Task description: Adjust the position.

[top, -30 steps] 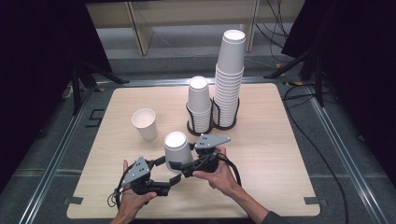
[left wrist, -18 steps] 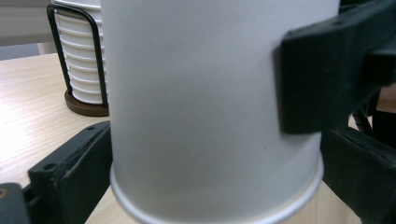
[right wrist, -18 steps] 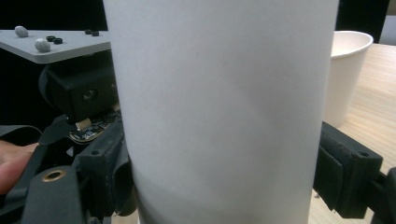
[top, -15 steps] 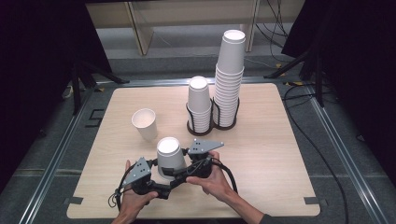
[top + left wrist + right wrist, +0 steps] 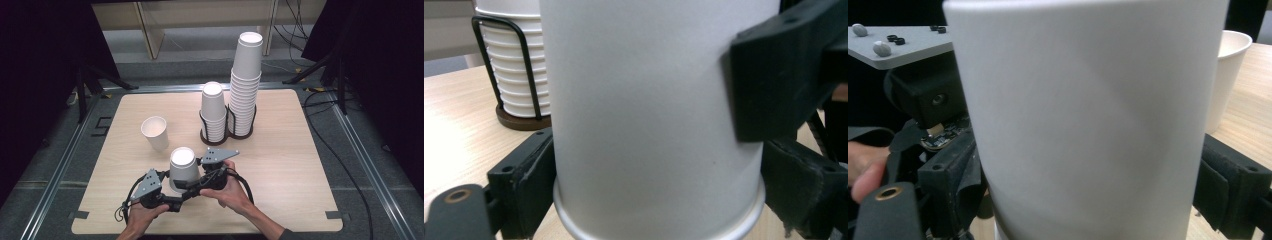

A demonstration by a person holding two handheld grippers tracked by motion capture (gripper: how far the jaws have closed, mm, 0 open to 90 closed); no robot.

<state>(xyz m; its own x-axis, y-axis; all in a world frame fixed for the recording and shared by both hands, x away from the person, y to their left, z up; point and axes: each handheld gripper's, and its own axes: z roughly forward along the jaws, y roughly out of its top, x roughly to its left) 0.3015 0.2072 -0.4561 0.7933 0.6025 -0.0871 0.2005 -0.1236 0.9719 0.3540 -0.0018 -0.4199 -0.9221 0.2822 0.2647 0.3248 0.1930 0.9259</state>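
The left gripper (image 5: 172, 199) has its jaws closed against the lower wall of an upside-down paper cup (image 5: 182, 169) near the front edge of the table (image 5: 300, 165); the right gripper (image 5: 197, 187) clamps the same cup from the other side. I judge the cup very light, thin and easy to crush, with a smooth wall, so a gentle hold low near the rolled rim (image 5: 659, 227), its stiffest part, seems best. Compared with half a second ago, the cup and both grippers sit almost the same; one second ago the cup was a little farther right and back.
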